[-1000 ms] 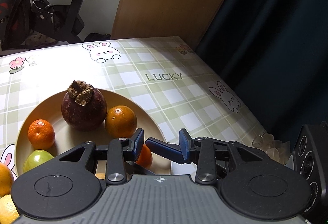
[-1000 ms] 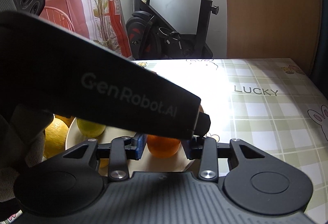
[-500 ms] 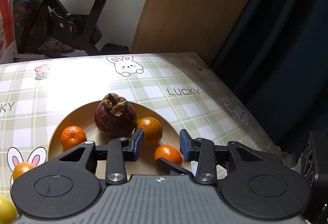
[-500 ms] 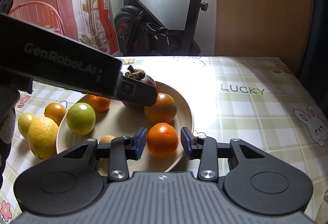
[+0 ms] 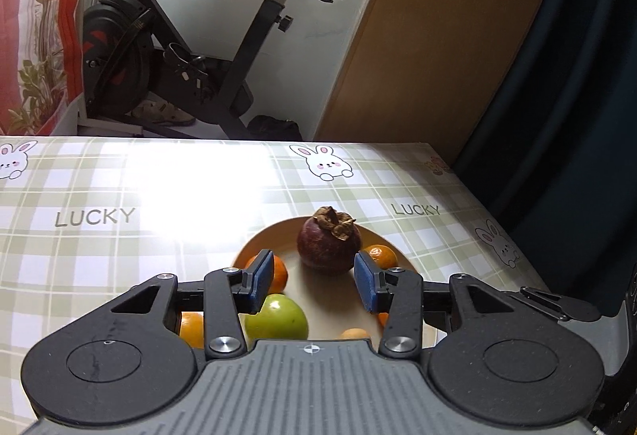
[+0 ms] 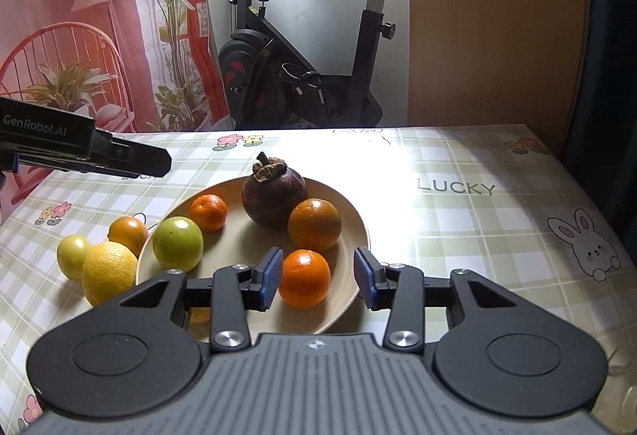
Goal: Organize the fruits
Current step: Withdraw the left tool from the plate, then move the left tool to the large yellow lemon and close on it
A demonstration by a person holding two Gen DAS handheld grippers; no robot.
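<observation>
Sorting status: partly done, by judgement.
On plate (image 6: 360, 236): mangosteen (image 6: 274, 196), green fruit (image 6: 177, 243), oranges, ahead of spread, empty right gripper (image 6: 317, 277).
Left out: lemon (image 6: 108, 272), two small fruits, left of it.
Left gripper (image 5: 314, 280): spread, empty, above plate.

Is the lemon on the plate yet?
No, the lemon lies on the tablecloth just left of the plate, beside two other small fruits.

Left claw (image 5: 314, 281) hides plate (image 5: 390, 242) near rim (small orange fruit (image 5: 354, 334) half-covered).
</observation>
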